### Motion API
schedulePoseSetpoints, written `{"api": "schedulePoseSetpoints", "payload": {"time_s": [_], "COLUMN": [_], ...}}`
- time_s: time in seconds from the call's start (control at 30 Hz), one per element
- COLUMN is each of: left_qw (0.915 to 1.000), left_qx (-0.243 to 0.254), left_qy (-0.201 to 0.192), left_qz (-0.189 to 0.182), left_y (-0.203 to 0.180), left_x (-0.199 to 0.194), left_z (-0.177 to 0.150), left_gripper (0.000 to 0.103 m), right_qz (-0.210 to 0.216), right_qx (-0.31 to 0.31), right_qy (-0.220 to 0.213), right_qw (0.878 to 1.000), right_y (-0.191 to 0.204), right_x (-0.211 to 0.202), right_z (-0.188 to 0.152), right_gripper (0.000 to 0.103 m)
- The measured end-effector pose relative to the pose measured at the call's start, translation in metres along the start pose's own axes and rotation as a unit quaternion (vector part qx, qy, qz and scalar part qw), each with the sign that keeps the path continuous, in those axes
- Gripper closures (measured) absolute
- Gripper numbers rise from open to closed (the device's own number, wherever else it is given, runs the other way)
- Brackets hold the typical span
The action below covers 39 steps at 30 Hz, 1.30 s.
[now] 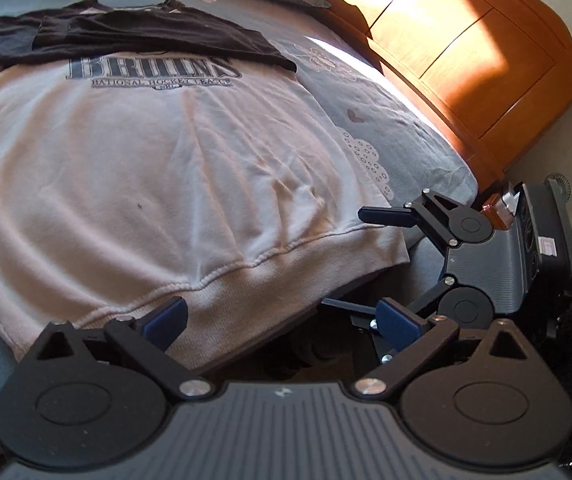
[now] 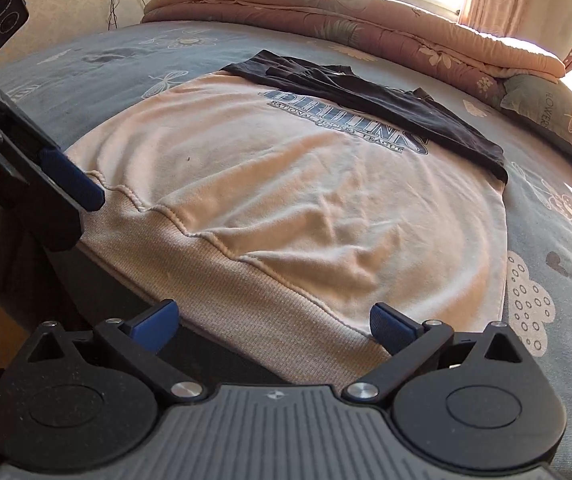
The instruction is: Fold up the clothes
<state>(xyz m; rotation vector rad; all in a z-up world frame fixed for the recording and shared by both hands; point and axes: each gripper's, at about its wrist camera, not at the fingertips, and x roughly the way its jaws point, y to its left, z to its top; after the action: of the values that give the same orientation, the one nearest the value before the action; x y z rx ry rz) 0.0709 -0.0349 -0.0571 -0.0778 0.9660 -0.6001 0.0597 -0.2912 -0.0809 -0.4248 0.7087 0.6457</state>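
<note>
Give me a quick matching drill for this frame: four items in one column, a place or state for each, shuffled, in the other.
Items:
1. sweatshirt
2. black garment
3. left claw
4. rolled quilt

Place or state:
A. open, at the ribbed hem
B. lies across the printed chest
C. spread flat on the bed, hem toward the cameras
D. at the far side of the bed, under the window

Pairs: 1-C, 2-B, 3-A, 4-D

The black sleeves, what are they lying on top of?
The black sleeves lie across the upper chest of the pale sweatshirt, covering the top of its printed lettering. The neckline beneath is hidden. The blue bedsheet lies under everything.
</note>
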Motion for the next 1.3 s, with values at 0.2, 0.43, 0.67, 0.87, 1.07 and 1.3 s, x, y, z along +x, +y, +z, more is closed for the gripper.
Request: {"api": "schedulePoseSetpoints", "payload": {"time_s": [0.2,0.43,0.67,0.87,1.07,1.3], "left_qw": [0.9690,0.9478,0.9316,0.9244,0.9289,0.9334], "left_qx": [0.217,0.270,0.291,0.297,0.274,0.262], "left_qy": [0.033,0.060,0.048,0.024,-0.006,-0.021], "left_qz": [0.114,0.159,0.213,0.239,0.249,0.245], "left_y": [-0.033,-0.040,-0.046,-0.048,-0.047,-0.045], "left_x": [0.013,0.043,0.048,0.039,0.028,0.019], "left_z": [-0.009,-0.022,-0.026,-0.027,-0.018,-0.010], "left_gripper": [0.003,0.003,0.003,0.003,0.003,0.003], "right_qz": [-0.033,-0.032,-0.044,-0.056,-0.021,-0.010], "right_qx": [-0.141,-0.210,-0.225,-0.199,-0.201,-0.193], "right_qy": [0.030,0.023,-0.006,-0.031,-0.031,-0.053], "right_qw": [0.989,0.977,0.973,0.978,0.979,0.980], "right_y": [0.012,0.031,0.037,0.028,0.036,0.052], "right_x": [0.004,0.017,0.002,-0.009,-0.008,0.008], "right_z": [-0.007,-0.002,0.006,0.012,0.011,0.022], "right_gripper": [0.000,0.000,0.000,0.000,0.000,0.000]}}
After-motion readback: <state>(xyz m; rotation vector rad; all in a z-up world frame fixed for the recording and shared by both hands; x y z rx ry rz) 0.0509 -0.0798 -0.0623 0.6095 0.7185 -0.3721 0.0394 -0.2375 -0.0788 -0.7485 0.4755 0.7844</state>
